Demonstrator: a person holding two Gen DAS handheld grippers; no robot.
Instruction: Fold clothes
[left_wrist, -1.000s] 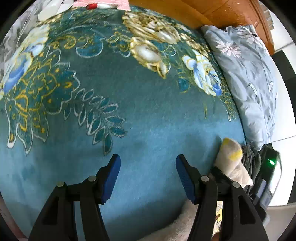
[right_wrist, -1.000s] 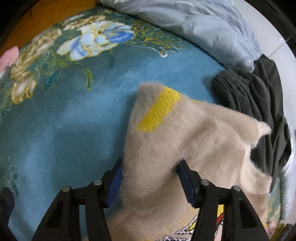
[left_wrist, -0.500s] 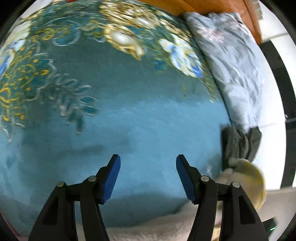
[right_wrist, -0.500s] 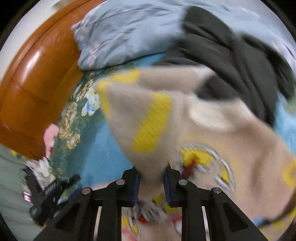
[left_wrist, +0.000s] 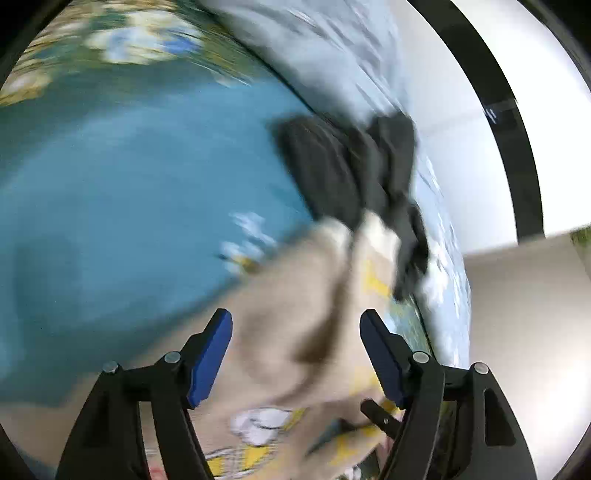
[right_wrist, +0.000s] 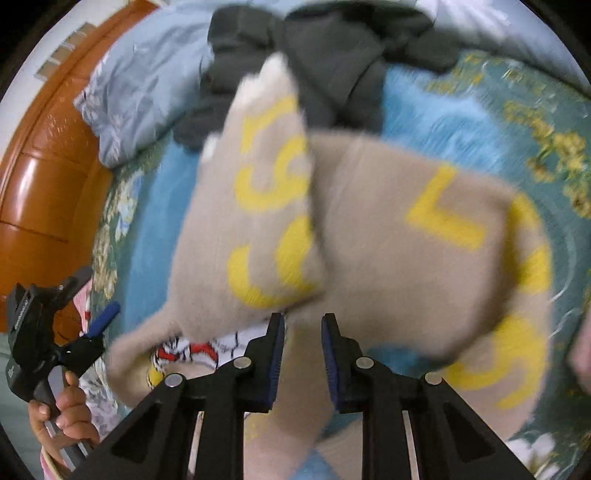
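Observation:
A beige fuzzy sweater (right_wrist: 388, 236) with yellow letters lies on the blue floral bedspread (right_wrist: 436, 110). One sleeve (right_wrist: 266, 206) is folded across its body. My right gripper (right_wrist: 303, 325) is above the sweater's lower part, its jaws narrowly apart with beige fabric showing between them; the view is blurred. My left gripper (left_wrist: 295, 332) is open and empty above the sweater (left_wrist: 295, 295). It also shows in the right wrist view (right_wrist: 74, 332), held by a hand at the left.
A dark grey garment (right_wrist: 332, 55) is bunched beyond the sweater, also seen in the left wrist view (left_wrist: 343, 166). A light blue pillow (right_wrist: 147, 92) lies by the wooden headboard (right_wrist: 48, 166). The bed's edge and a white wall (left_wrist: 461, 110) are to the right.
The right gripper carried the sleeve over the sweater body and its jaws have parted slightly. The left gripper swung right, over the sweater, staying open.

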